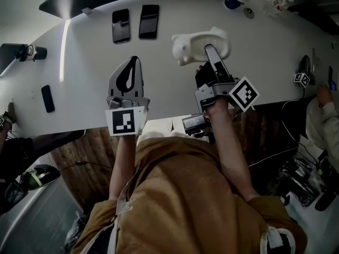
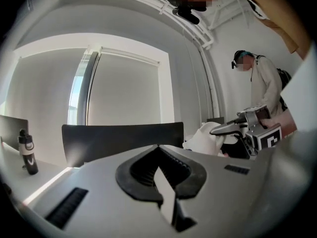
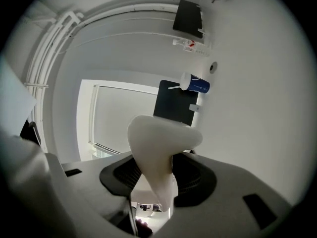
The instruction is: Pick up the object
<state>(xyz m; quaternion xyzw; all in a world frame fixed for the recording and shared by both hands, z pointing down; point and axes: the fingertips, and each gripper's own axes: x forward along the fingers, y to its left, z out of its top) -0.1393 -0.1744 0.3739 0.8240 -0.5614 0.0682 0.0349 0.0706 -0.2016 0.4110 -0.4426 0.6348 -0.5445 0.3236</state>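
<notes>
Head view, grip: our right gripper is clamped on the white animal figure, its jaws crossing the middle of the body.
Head view, axis: the figure's long axis runs left to right, square to those jaws, with the head end pointing toward our left gripper.
Head view, nearer hand: the right hand has it. The left sits beside it, apart from it, jaws together.
Head view, surface: a white table with two dark phones at its far side.
Left gripper view, jaws: closed, with nothing between them. The figure shows off to the right, in the other gripper.
Left gripper view, room: a dark chair back, a pale blind and a bottle at the left.
Right gripper view, jaws: the figure fills the gap, with both pads pressing on it.
Right gripper view, lift: we judge it off the table, though no view shows the gap.
Right gripper view, room: a blue cup lies beyond it.
</notes>
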